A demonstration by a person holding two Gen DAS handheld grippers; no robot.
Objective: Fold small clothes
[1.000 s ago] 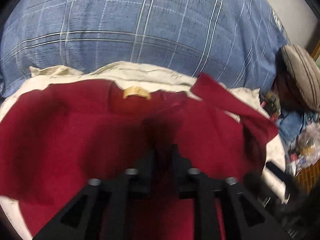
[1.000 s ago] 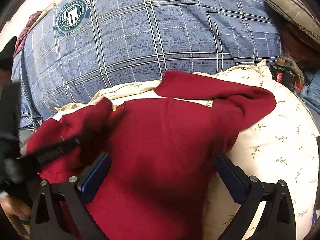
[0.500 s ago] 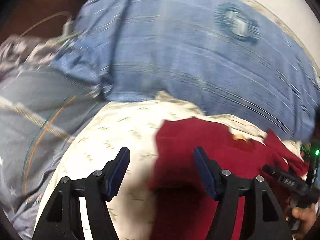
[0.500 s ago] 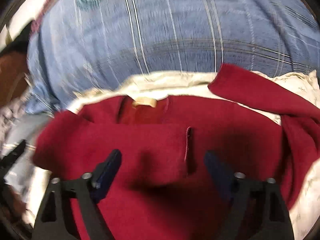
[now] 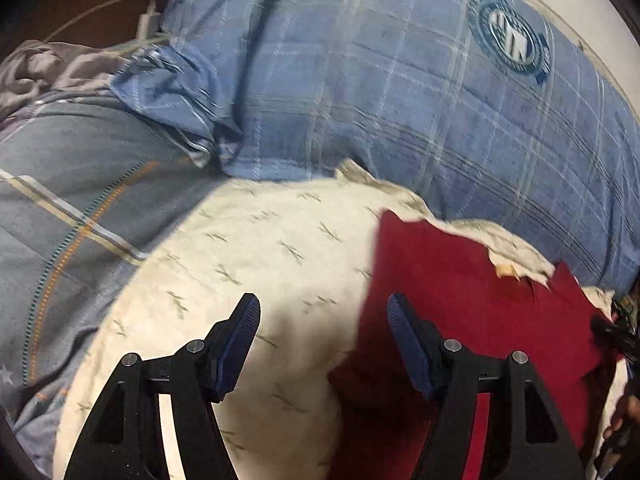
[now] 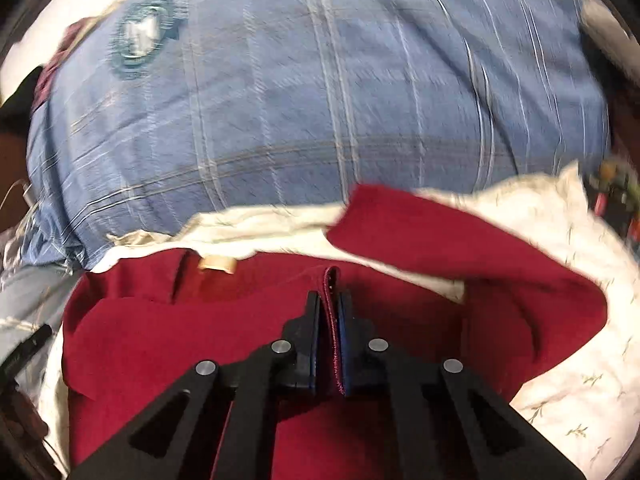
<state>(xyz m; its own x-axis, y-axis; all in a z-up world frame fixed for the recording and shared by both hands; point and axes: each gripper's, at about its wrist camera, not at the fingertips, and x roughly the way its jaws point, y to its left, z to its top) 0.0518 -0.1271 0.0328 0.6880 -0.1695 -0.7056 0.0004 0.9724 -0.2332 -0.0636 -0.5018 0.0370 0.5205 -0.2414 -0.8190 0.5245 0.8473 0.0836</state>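
A small dark red garment (image 5: 460,304) lies on a cream leaf-print cushion (image 5: 256,264). A tan neck label (image 6: 217,264) shows at its collar. In the right wrist view one sleeve (image 6: 420,224) lies stretched to the right. My right gripper (image 6: 329,300) is shut on a folded edge of the red garment (image 6: 152,340), which sticks up between the pads. My left gripper (image 5: 320,316) is open and empty above the cushion, at the garment's left edge, its right finger (image 5: 404,332) over the red cloth.
A blue plaid quilt (image 5: 400,100) with a round emblem (image 5: 510,40) lies behind the cushion. Grey bedding (image 5: 72,184) with a stripe is at the left. A white cable (image 5: 120,16) lies at the far left. Clutter (image 6: 616,196) sits at the right.
My left gripper has let go of the garment, opened and swung left over the cushion. My right gripper, open before, has shut on a fold of the red garment.
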